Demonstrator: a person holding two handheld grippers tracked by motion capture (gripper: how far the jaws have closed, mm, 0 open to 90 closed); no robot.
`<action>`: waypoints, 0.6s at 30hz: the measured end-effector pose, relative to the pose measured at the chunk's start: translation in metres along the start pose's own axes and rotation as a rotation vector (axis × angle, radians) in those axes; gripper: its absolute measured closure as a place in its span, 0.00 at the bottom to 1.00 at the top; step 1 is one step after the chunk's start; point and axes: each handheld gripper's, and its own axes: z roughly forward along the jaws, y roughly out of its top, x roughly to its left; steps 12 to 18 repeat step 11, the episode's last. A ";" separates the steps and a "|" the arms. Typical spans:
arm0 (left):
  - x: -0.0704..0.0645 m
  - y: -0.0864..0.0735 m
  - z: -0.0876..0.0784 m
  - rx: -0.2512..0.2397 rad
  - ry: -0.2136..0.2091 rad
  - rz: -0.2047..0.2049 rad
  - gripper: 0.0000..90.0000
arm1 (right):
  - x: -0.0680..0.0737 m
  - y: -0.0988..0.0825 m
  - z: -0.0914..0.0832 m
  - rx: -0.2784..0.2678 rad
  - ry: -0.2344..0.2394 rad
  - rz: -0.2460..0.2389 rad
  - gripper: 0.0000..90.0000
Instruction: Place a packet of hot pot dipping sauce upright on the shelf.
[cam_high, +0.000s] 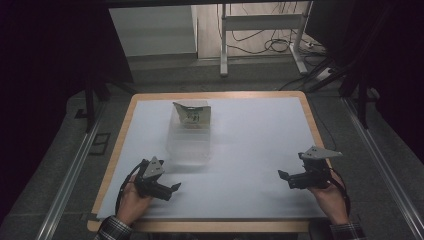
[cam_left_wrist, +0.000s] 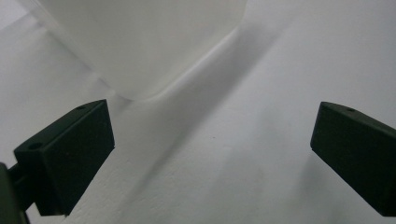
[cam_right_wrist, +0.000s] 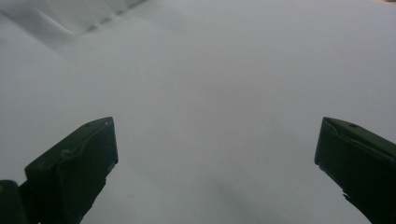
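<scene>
The translucent, thin-walled plastic box (cam_high: 188, 142) was judged light and slippery, best gripped by its rim; both the left tool (cam_high: 170, 190) and the right tool (cam_high: 285, 179) were held released.

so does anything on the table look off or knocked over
Nothing stands out. The translucent box sits upright on the white mat, apart from both grippers, left gripper and right gripper, whose jaws stand wide open over bare mat.

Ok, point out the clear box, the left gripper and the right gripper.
clear box (cam_high: 189, 142), high view, its front wall.
left gripper (cam_high: 175, 187), high view, between its fingertips.
right gripper (cam_high: 283, 176), high view, between its fingertips.
</scene>
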 end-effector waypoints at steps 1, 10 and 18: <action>0.000 0.000 0.000 0.001 0.001 0.001 0.00 | -0.001 -0.004 -0.001 0.005 -0.003 0.005 0.00; 0.000 0.000 0.001 0.006 0.001 -0.001 0.00 | -0.006 -0.019 -0.005 0.034 -0.010 0.040 0.00; 0.000 0.000 0.001 0.006 0.000 -0.001 0.00 | -0.007 -0.019 -0.005 0.031 -0.010 0.040 0.00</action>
